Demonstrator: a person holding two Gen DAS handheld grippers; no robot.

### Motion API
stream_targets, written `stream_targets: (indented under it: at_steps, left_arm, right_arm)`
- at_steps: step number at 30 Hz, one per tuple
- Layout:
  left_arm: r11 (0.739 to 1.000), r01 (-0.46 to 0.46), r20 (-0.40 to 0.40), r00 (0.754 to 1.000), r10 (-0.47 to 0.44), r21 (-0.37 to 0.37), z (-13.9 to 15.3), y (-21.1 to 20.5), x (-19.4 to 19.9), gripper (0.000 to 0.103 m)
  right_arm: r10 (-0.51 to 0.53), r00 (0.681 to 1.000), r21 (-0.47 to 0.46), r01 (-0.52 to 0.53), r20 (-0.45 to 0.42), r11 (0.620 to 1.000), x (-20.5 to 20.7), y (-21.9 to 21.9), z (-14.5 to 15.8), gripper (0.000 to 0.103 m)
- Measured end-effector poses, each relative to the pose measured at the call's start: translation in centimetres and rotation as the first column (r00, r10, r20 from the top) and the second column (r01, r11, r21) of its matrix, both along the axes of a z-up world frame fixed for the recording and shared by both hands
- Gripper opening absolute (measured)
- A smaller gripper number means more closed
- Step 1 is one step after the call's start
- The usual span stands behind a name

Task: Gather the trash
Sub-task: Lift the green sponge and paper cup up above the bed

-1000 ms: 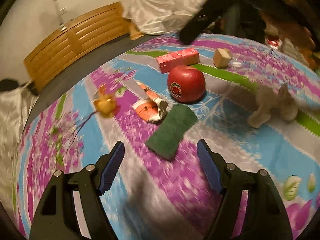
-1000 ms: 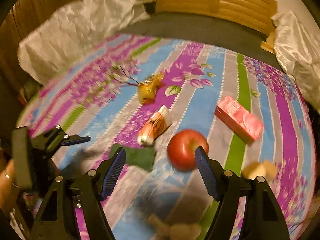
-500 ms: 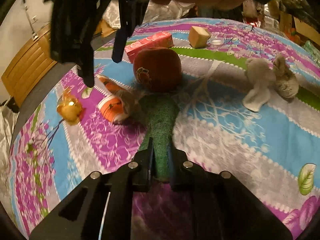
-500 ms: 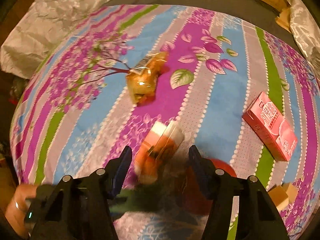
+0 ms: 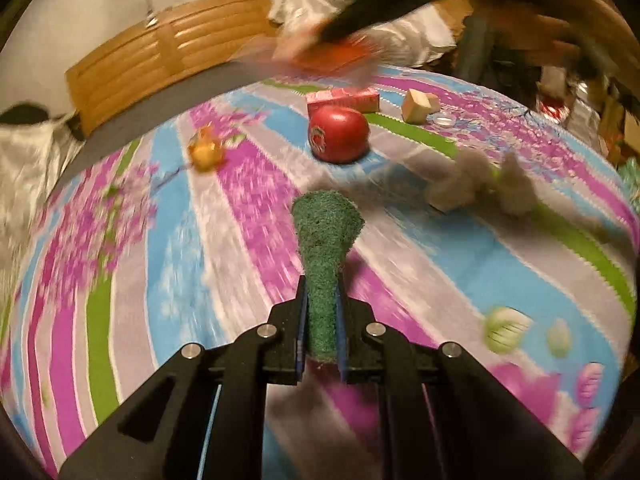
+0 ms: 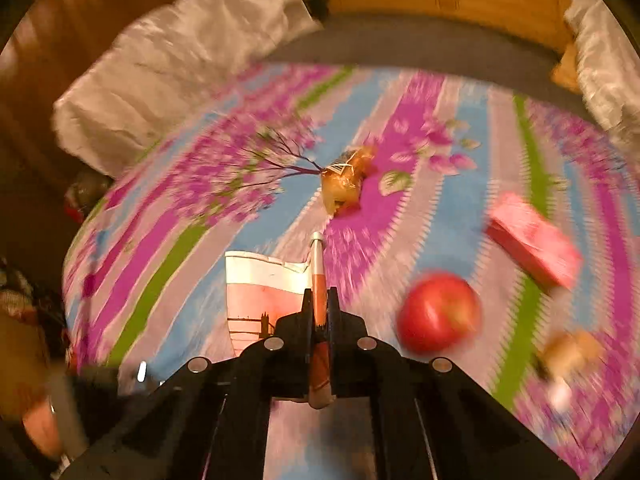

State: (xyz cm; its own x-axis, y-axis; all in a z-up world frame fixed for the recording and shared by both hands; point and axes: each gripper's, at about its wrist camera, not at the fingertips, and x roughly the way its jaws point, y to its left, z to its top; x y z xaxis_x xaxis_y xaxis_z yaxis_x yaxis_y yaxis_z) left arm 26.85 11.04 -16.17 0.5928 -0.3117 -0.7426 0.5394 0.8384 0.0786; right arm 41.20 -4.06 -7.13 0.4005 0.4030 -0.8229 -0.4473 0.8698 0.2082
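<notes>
My left gripper (image 5: 321, 322) is shut on a green scouring pad (image 5: 326, 240) and holds it above the patterned tablecloth (image 5: 500, 276). My right gripper (image 6: 319, 312) is shut on a flattened orange and white paper cup (image 6: 264, 300), lifted off the cloth; it shows blurred at the top of the left wrist view (image 5: 332, 50). A yellow crumpled wrapper (image 5: 204, 152) lies on the cloth, also in the right wrist view (image 6: 344, 184). A grey crumpled tissue (image 5: 480, 190) lies to the right.
A red apple (image 5: 338, 138) (image 6: 438, 314), a pink carton (image 5: 344, 100) (image 6: 532, 240), a wooden block (image 5: 416, 106) and a small clear lid (image 5: 445, 121) lie on the cloth. A wooden headboard (image 5: 160, 64) and silver pillows (image 6: 180, 64) stand beyond the table.
My left gripper shut on the green pad and lifted it. My right gripper shut on the paper cup and raised it off the cloth; both views are pulling back.
</notes>
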Motion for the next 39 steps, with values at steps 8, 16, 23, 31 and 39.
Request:
stream_targets:
  at_steps: [8, 16, 23, 31, 39]
  left_arm:
    - [0.980, -0.197, -0.071, 0.977, 0.199, 0.041, 0.0, -2.4, -7.6, 0.011]
    - [0.962, -0.253, -0.003, 0.967, 0.255, 0.101, -2.0, -3.8, -7.3, 0.026]
    - [0.971, -0.234, 0.034, 0.972, 0.233, 0.045, 0.3, -4.1, -7.6, 0.064]
    - [0.967, -0.193, -0.077, 0.975, 0.208, 0.169, -3.8, -5.8, -6.1, 0.038]
    - [0.952, -0.268, -0.072, 0.957, 0.280, 0.149, -3.5, -5.0, -6.5, 0.011]
  right_arm:
    - [-0.136, 0.974, -0.329, 0.071, -0.179, 0.942, -20.1, -12.5, -5.3, 0.007]
    - [-0.244, 0.957, -0.299, 0.189, -0.157, 0.935, -24.4, -14.9, -11.3, 0.031]
    - [-0.287, 0.941, -0.142, 0.264, -0.177, 0.954, -26.0, -16.5, -11.0, 0.044]
    - [-0.256, 0.943, -0.008, 0.260, -0.213, 0.965, -26.9, -15.8, -11.9, 0.031]
    - [-0.215, 0.964, -0.022, 0.214, -0.157, 0.977, -28.6, -14.0, -12.0, 0.029]
